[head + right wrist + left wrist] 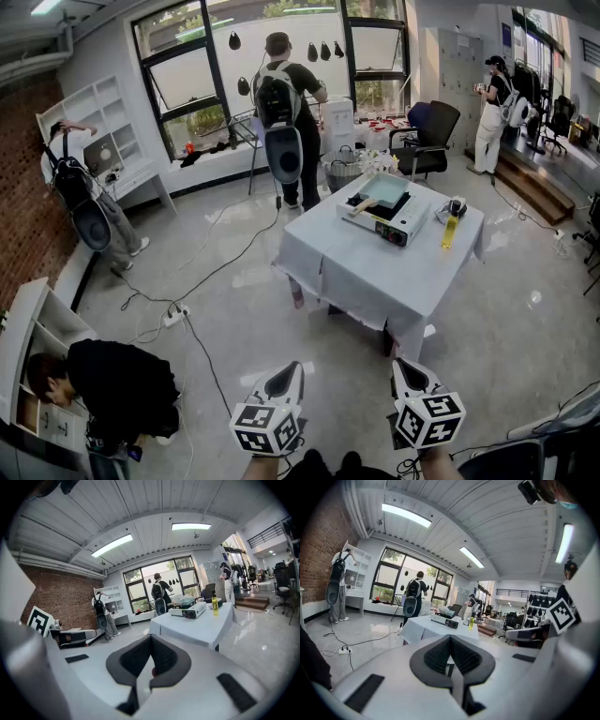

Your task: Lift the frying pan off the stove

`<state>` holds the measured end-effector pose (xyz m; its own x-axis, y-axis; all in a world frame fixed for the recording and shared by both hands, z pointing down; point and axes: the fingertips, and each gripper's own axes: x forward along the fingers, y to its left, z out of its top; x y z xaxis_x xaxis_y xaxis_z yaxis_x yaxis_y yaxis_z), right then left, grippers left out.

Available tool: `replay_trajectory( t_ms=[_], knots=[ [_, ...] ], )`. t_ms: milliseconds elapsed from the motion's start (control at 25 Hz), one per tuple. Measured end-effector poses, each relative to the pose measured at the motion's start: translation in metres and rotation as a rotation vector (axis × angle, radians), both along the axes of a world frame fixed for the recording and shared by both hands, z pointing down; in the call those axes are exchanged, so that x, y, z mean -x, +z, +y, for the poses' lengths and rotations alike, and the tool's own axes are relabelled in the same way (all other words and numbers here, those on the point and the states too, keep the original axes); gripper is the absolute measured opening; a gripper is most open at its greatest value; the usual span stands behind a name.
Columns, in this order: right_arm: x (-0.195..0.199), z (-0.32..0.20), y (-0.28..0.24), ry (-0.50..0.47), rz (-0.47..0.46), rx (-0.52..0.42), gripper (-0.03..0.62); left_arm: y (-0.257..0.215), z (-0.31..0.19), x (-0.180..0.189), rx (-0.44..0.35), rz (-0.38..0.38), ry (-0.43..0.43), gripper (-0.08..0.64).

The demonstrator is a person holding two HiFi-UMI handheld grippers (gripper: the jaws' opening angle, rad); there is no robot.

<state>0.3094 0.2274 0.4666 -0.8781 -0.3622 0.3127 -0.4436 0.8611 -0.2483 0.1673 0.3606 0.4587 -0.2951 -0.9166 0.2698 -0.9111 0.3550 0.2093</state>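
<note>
Two closed, empty grippers are held at 6 o'clock, the left gripper (293, 369) beside the right gripper (401, 367). Well apart at 1 o'clock, the frying pan (385, 190) is seen on the stove (401, 228) on the counter (370, 277). The approach is judged pending: the counter must be reached and a gripper opened for the handle (361, 206).

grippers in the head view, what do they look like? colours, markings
The left gripper and right gripper both have white shells with dark grey insets near the tips. Each carries a cube of black-and-white square markers. Their own views show dark ribbed pads and black rectangular strips on the white body.
</note>
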Motion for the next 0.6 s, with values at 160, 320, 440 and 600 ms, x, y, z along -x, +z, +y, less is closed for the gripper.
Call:
replay_trajectory(
  t_ms=[160, 320, 440, 600],
  knots=[
    [0.002, -0.006, -0.002, -0.006, 0.001, -0.027, 0.000, -0.003, -0.008, 0.001, -0.006, -0.013, 0.000, 0.011],
    [0.003, -0.010, 0.000, -0.007, 0.003, -0.040, 0.000, -0.002, -0.013, 0.001, -0.015, -0.016, -0.001, 0.011],
    [0.001, -0.016, -0.001, 0.000, -0.005, -0.053, 0.000, 0.001, -0.019, 0.001, -0.004, -0.020, 0.000, 0.012],
    [-0.003, -0.019, 0.002, 0.008, -0.013, -0.038, 0.000, 0.009, -0.023, -0.001, 0.015, 0.003, 0.014, 0.014]
  ],
)
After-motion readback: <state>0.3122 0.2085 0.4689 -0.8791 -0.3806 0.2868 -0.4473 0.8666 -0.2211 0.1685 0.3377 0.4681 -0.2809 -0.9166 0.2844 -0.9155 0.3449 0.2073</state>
